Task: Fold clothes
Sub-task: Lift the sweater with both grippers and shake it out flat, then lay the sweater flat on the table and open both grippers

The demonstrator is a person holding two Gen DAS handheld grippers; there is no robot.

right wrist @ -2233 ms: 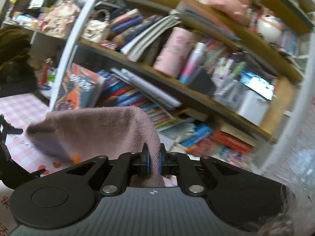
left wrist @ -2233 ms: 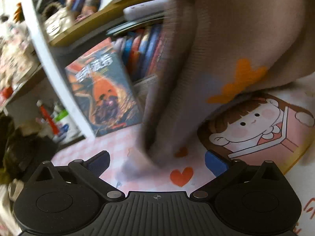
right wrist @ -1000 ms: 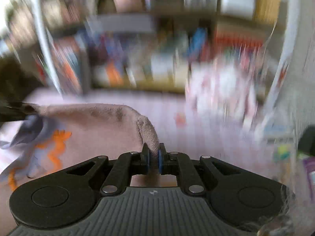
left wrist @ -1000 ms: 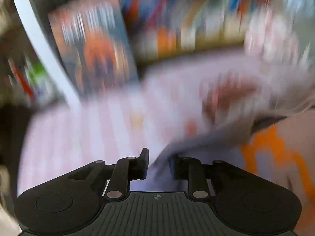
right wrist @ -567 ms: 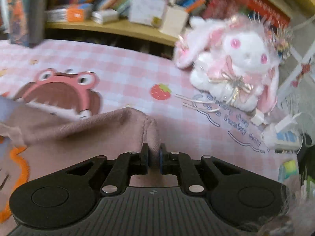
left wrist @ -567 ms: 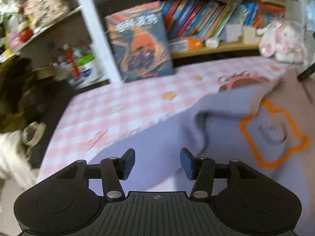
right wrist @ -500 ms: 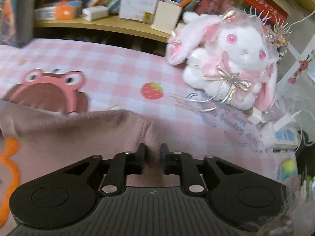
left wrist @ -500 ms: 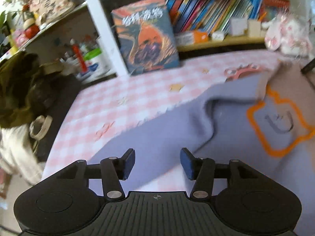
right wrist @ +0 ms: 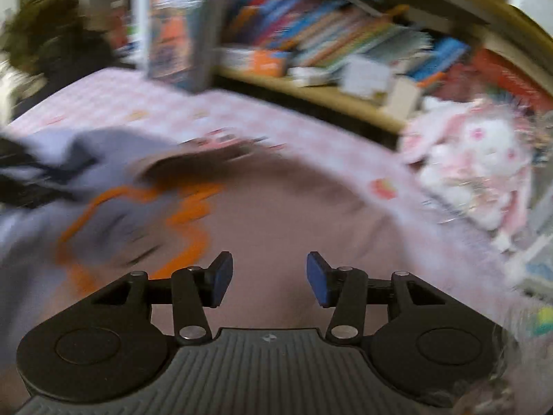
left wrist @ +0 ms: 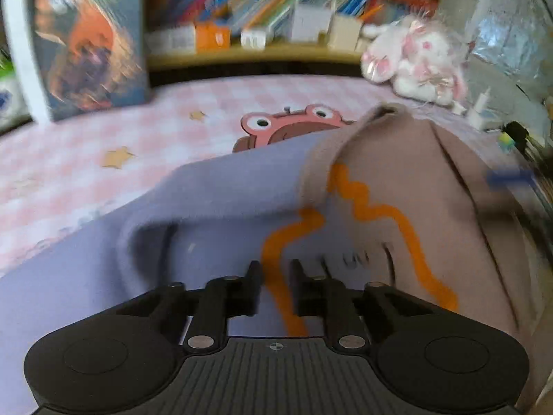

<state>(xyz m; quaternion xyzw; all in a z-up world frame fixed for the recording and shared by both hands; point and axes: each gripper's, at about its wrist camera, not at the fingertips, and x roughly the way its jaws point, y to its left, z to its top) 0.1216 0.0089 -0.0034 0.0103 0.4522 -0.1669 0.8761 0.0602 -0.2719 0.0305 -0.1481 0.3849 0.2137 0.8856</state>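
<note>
A sweater (left wrist: 397,186), half lilac and half taupe with an orange outline drawing, lies on the pink checked tablecloth (left wrist: 86,145). In the left wrist view my left gripper (left wrist: 275,278) hovers low over the lilac part near the orange line, jaws nearly closed with a narrow gap and no cloth visibly pinched. In the right wrist view the sweater (right wrist: 293,207) fills the middle. My right gripper (right wrist: 266,275) is open above the taupe part, holding nothing. Both views are motion-blurred.
A bookshelf (left wrist: 262,48) full of books runs along the table's far edge, with a large upright book (left wrist: 90,41) at left. A pink-and-white plush rabbit (left wrist: 414,58) sits at the far right, also in the right wrist view (right wrist: 473,166). A frog print (left wrist: 290,128) marks the tablecloth.
My right gripper has opened and let go of the taupe sweater edge, then pulled back. My left gripper's jaws have narrowed and it has moved right, over the orange drawing.
</note>
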